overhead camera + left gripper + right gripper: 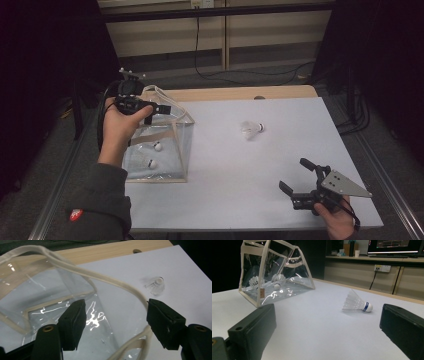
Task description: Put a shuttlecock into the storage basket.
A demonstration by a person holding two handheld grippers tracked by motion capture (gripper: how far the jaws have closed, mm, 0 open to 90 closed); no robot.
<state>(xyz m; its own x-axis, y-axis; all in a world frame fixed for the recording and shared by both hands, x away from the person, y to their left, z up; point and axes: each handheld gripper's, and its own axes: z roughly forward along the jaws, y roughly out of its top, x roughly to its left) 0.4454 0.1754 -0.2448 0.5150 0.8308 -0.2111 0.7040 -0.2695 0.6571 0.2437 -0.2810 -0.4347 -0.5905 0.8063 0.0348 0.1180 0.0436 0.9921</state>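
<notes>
A clear plastic bag [172, 150] with cream edging and straps stands at the table's left. Two shuttlecocks lie inside it, one [157, 146] farther back and one [151, 163] nearer; the right gripper view shows them [278, 281] through the bag's wall [294, 277]. My left gripper [159, 109] hovers over the bag's top, open; a cream strap [112, 282] loops between its jaws [115, 305] without being pinched. A third shuttlecock [251, 129] lies loose on the white table [235, 170], cork end to the right. My right gripper [293, 174] rests low at the front right, open and empty, facing that shuttlecock [358, 303].
The white sheet ends short of the wooden table edge [235, 93] at the back, where there is a small hole [259, 97]. Cables [220, 75] trail on the floor behind the table. Dark curtains flank both sides.
</notes>
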